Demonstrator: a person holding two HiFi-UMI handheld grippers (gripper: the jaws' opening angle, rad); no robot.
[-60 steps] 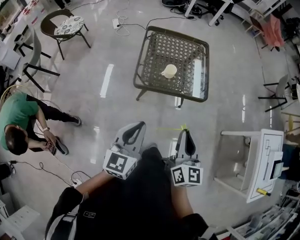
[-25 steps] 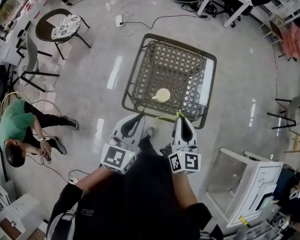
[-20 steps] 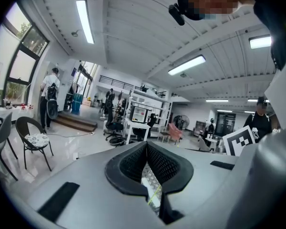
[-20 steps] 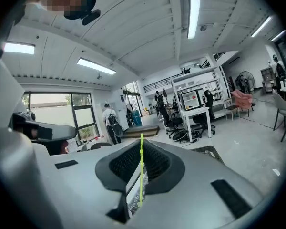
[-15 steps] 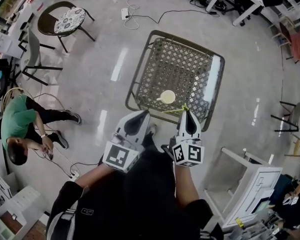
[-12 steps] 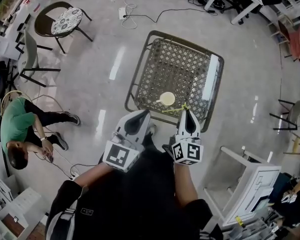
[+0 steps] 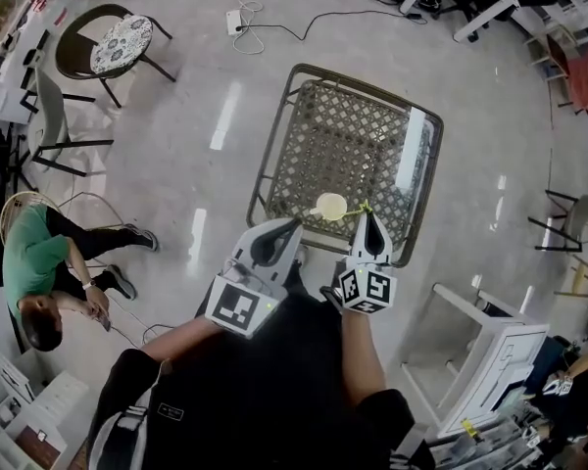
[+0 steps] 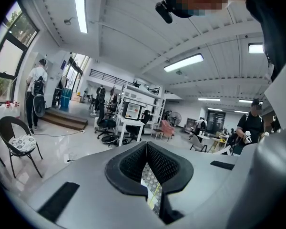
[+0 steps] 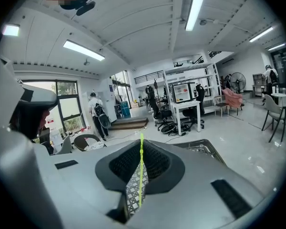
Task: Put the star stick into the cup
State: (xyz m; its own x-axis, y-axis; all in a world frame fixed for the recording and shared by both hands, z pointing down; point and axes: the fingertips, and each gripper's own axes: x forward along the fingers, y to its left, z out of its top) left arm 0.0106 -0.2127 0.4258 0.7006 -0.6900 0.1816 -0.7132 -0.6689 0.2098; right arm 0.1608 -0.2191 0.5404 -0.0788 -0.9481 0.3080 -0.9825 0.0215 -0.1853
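Note:
A cream cup point(image 7: 330, 206) stands near the front edge of the low lattice-top table point(image 7: 353, 125). My right gripper point(image 7: 370, 217) is shut on the thin yellow-green star stick point(image 7: 359, 209), whose tip sits just right of the cup. In the right gripper view the stick point(image 9: 141, 168) runs upright between the jaws of the right gripper point(image 9: 141, 162), with the lattice showing below. My left gripper point(image 7: 290, 227) hangs at the table's front edge, left of the cup, its jaws shut on nothing. In the left gripper view the left gripper point(image 8: 148, 168) shows only a sliver of lattice.
A person in a green shirt point(image 7: 29, 258) crouches on the floor at the left. Chairs point(image 7: 113, 47) stand at the upper left, a white stand point(image 7: 485, 346) at the lower right. Cables point(image 7: 250, 13) lie on the floor beyond the table.
The table and cup have come closer to both grippers. My right gripper has carried the stick forward over the table's front edge, up beside the cup.

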